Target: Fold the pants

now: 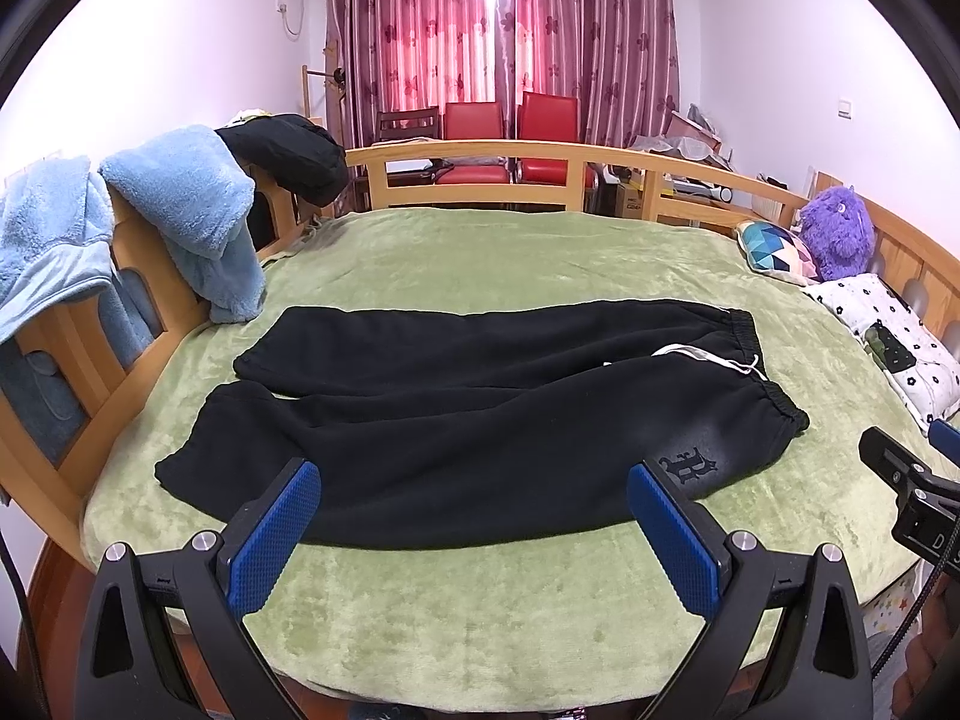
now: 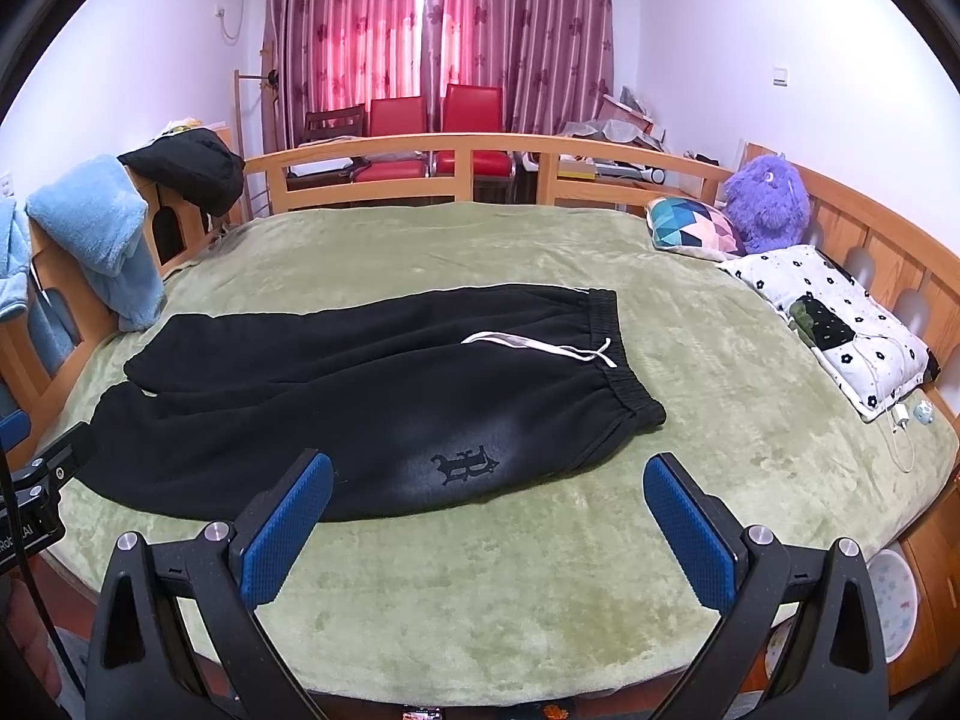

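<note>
Black sweatpants lie spread flat on the green bedspread, waistband with a white drawstring to the right, leg cuffs to the left. They also show in the right wrist view, with a dark emblem on the near leg. My left gripper is open and empty, held above the near edge of the pants. My right gripper is open and empty, near the emblem and the waistband end. The right gripper's body also shows at the right edge of the left wrist view.
A wooden bed rail rings the bed. Blue towels and a black garment hang on the left rail. A patterned cushion, purple plush toy and white pillow with a charger cable lie at the right. Red chairs stand behind.
</note>
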A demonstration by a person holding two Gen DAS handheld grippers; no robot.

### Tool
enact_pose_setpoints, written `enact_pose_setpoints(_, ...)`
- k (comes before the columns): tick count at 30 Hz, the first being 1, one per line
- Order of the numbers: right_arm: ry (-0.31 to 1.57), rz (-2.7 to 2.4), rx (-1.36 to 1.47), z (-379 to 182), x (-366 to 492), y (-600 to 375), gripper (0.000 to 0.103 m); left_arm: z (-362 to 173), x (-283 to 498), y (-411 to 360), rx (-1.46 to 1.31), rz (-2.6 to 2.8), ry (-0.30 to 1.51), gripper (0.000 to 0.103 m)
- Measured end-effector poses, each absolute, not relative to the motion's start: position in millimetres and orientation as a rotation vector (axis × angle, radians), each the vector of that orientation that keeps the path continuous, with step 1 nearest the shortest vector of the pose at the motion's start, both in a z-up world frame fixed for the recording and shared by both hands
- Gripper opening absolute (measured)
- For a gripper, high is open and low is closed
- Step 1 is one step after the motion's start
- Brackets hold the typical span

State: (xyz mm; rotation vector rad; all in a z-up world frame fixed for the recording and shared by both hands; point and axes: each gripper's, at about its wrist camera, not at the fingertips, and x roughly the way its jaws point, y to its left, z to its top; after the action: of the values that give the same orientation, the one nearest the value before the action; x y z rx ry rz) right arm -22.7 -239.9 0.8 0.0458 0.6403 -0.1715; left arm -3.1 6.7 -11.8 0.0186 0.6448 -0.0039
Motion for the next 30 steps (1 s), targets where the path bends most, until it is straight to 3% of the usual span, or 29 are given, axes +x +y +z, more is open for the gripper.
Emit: enact_pose_setpoints(30,0.643,-0.159,0.087,-18.3,-14.4,-257.4,0.102,-21.5,6.8,26.4,0.009,0.041,0.658,0.103)
